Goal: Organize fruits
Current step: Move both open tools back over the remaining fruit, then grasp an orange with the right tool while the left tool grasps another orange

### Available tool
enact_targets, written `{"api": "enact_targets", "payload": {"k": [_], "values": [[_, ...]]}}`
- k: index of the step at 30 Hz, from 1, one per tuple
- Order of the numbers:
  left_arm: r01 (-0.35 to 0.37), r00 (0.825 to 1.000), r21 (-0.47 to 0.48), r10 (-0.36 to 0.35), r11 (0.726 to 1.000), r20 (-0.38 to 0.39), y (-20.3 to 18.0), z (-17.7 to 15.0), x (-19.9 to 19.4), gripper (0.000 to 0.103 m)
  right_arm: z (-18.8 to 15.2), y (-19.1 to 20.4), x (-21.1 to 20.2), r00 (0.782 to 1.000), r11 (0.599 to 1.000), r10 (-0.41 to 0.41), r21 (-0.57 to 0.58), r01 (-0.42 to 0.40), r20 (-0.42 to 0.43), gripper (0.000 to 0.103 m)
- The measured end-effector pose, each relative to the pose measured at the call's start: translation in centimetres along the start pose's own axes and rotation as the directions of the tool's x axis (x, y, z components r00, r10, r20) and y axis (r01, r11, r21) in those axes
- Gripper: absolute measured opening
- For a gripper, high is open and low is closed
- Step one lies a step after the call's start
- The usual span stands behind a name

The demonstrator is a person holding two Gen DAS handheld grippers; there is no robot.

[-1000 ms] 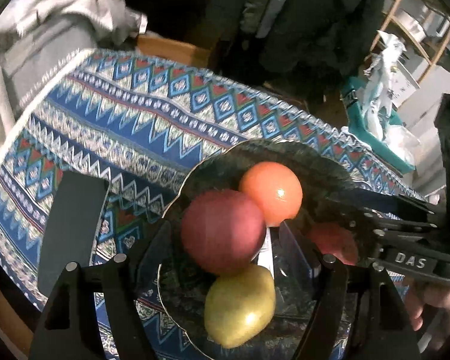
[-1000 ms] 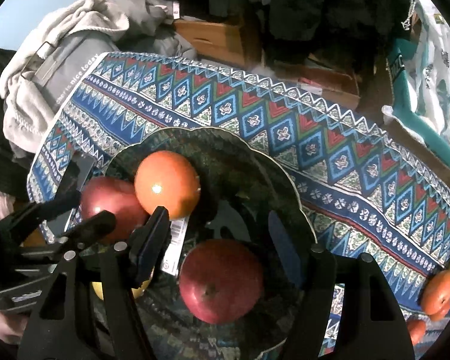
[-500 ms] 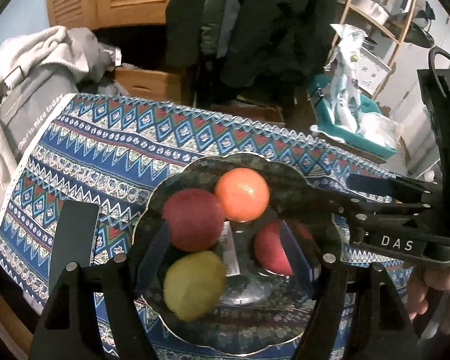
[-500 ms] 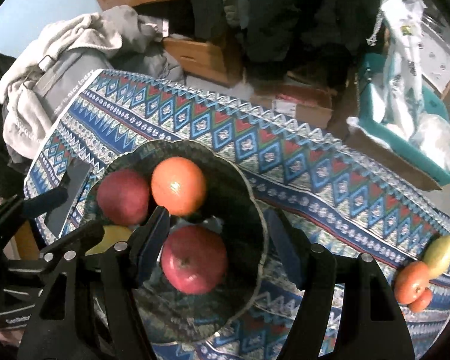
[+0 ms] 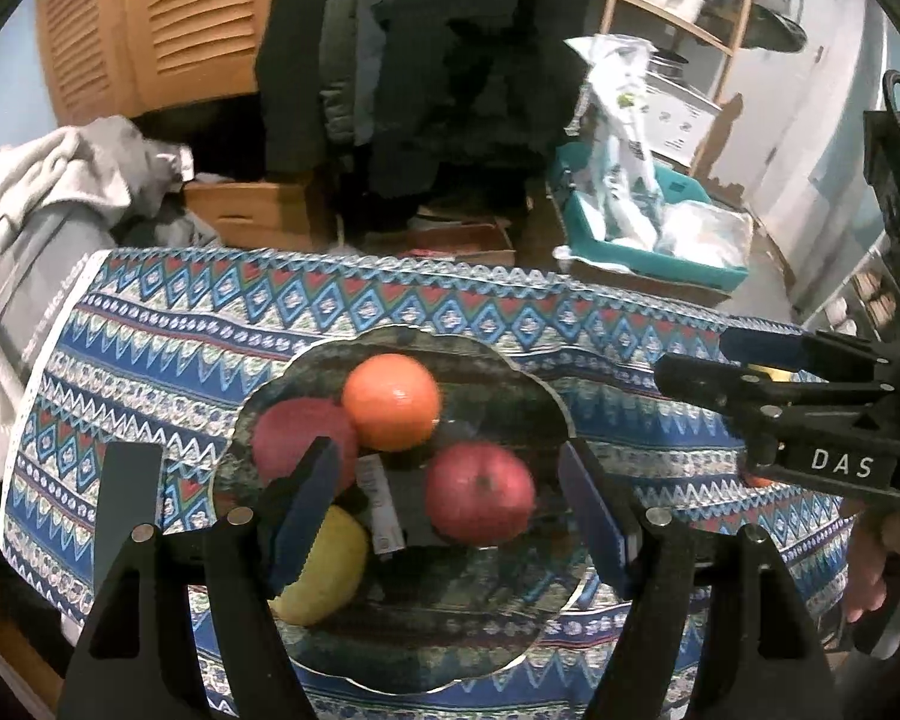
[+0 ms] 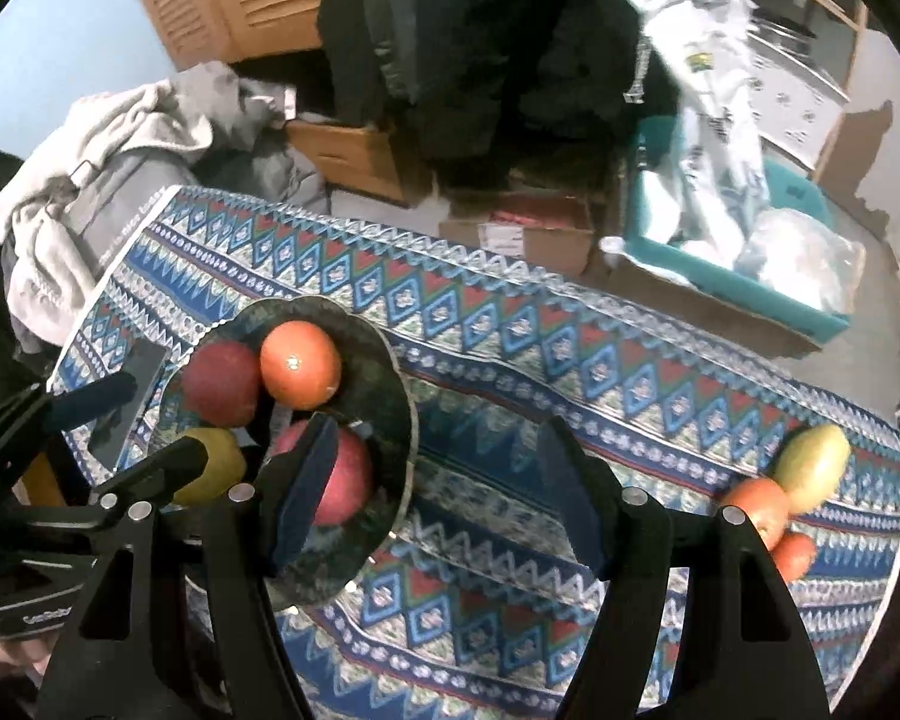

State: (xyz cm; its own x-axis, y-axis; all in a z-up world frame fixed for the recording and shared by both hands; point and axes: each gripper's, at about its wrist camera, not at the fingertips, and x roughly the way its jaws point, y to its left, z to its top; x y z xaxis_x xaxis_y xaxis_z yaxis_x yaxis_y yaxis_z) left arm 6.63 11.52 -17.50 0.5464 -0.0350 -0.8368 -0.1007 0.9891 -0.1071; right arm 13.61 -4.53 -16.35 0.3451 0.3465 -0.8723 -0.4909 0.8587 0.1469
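Fruits lie in two groups on the patterned tablecloth [image 6: 570, 360]. Left gripper [image 5: 444, 510] hangs above the dark plate [image 5: 510, 618], jaws spread, nothing between the pads. Right gripper [image 6: 432, 492] hangs over the plate's right rim and the cloth, jaws likewise spread and empty. The plate carries four pieces: an orange [image 5: 390, 402], a red apple [image 5: 480, 501] near the plate's centre, a second red apple [image 5: 294, 438] on the left, and a yellow-green pear [image 5: 330, 570] nearest the camera. Well apart, at the cloth's right end, a second pear [image 6: 813, 468] touches two orange-red fruits [image 6: 762, 507]. A dark phone [image 5: 126, 498] lies just left of the plate.
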Motion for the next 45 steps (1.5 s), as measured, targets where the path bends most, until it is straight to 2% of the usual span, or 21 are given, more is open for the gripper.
{"api": "enact_targets", "payload": {"k": [6, 16, 31, 37, 45], "values": [[0.018, 1.000, 0.058, -0.018, 0.998, -0.003, -3.0, 0.5, 0.1, 0.077, -1.1, -2.6, -2.0, 1.000, 0.999, -0.024, 0.046, 0.023, 0.008, 0.071], [0.062, 0.998, 0.124, -0.057, 0.990, -0.042, -8.2, 1.0, 1.2, 0.077, -4.3, -9.4, -4.8, 0.997, 0.985, -0.076, 0.154, 0.074, 0.010, 0.071], [0.144, 0.988, 0.237, -0.123, 0.961, -0.098, -17.1, 1.0, 3.3, 0.078, -8.8, -17.6, -7.6, 0.984, 0.955, -0.179, 0.237, 0.177, -0.015, 0.071], [0.164, 0.984, 0.278, -0.138, 0.947, -0.111, -20.0, 1.3, 4.2, 0.078, -10.1, -20.6, -7.7, 0.980, 0.941, -0.196, 0.272, 0.199, -0.040, 0.071], [0.177, 0.979, 0.343, -0.130, 0.923, -0.156, -23.9, 0.8, 6.6, 0.078, -11.6, -24.4, -5.4, 0.978, 0.931, -0.185, 0.301, 0.206, -0.098, 0.071]]}}
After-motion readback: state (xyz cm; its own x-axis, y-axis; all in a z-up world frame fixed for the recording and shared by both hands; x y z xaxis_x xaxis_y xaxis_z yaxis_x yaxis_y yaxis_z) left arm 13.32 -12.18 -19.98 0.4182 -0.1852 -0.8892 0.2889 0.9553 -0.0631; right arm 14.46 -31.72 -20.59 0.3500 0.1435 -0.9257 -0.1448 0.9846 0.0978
